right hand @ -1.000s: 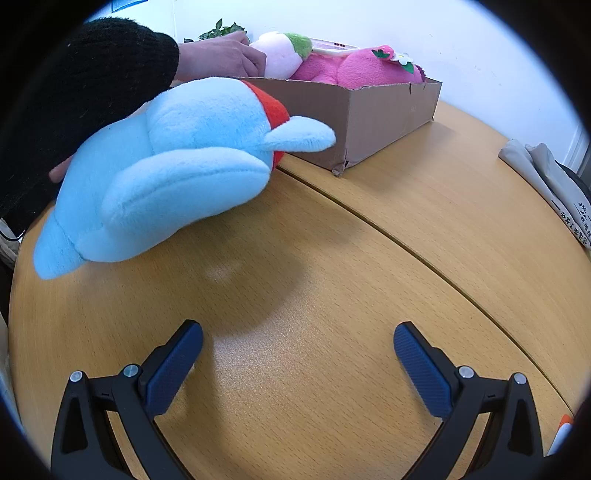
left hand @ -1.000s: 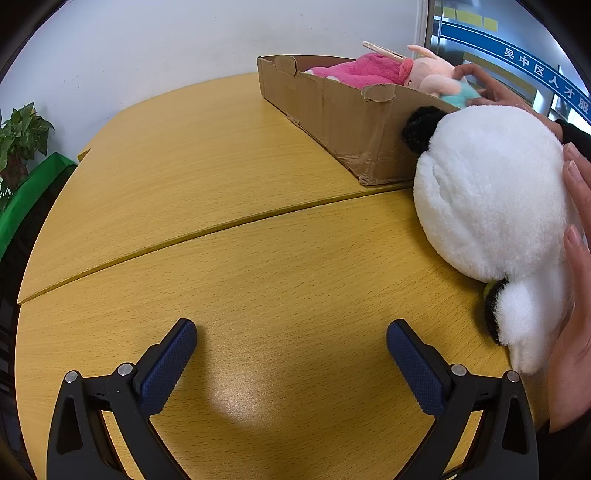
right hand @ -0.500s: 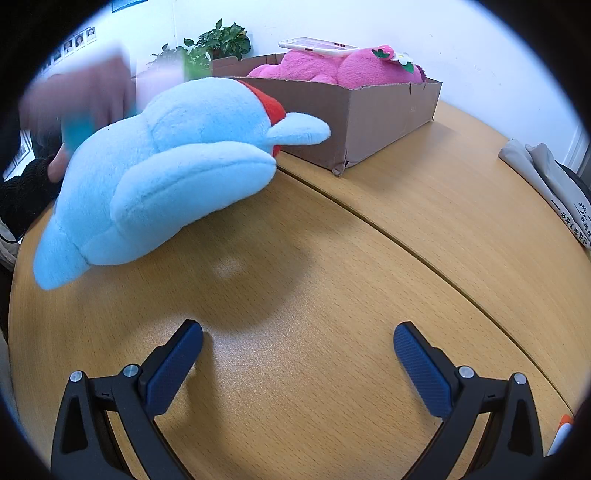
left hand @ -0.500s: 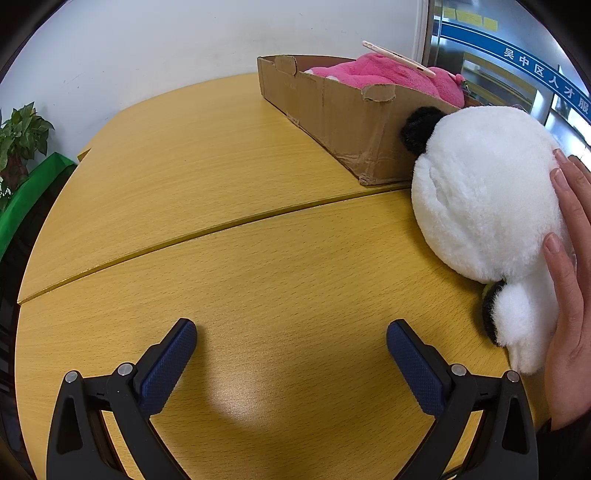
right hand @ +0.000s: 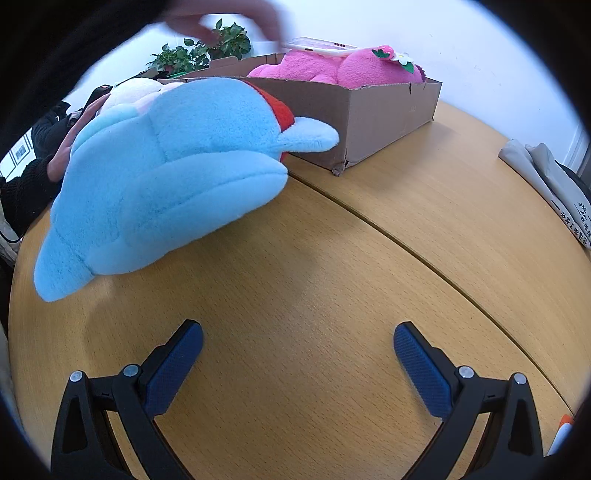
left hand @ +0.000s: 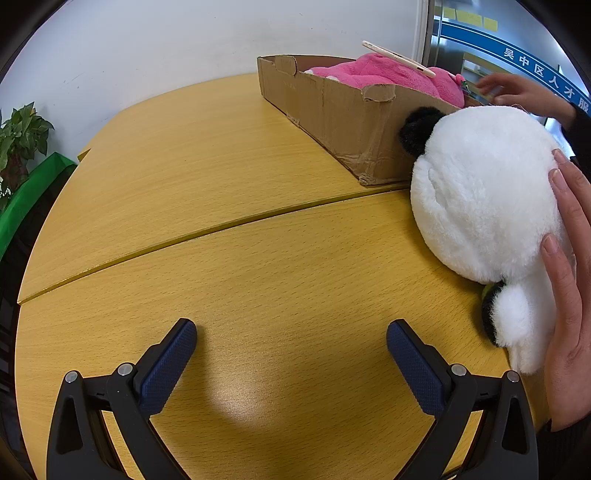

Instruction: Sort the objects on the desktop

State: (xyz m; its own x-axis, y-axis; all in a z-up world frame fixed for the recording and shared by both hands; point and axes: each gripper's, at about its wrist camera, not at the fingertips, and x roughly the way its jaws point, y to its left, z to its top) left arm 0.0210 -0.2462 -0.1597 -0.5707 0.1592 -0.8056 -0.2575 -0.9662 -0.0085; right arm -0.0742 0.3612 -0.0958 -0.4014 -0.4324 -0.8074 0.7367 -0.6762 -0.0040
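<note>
A white plush panda (left hand: 484,206) with black ears lies at the right of the wooden table, against the cardboard box (left hand: 343,122); a person's hand (left hand: 569,295) rests on its far side. A pink plush (left hand: 388,74) with a phone (left hand: 397,59) on top fills the box. My left gripper (left hand: 291,354) stands open over bare wood, left of the panda. In the right wrist view a light blue plush (right hand: 173,181) with a red patch lies at the left before the box (right hand: 373,114). My right gripper (right hand: 297,354) is open, empty, below the blue plush.
A person's hand (right hand: 229,18) blurs over the box near the phone (right hand: 321,46). Folded grey cloth (right hand: 550,188) lies at the table's right edge. Potted plants (left hand: 18,140) stand past the table's left edge. A seam (left hand: 221,229) splits the tabletop.
A small pale plush that a hand held at the box is gone from there; the hand now moves blurred above the box. Both grippers have stayed put and open.
</note>
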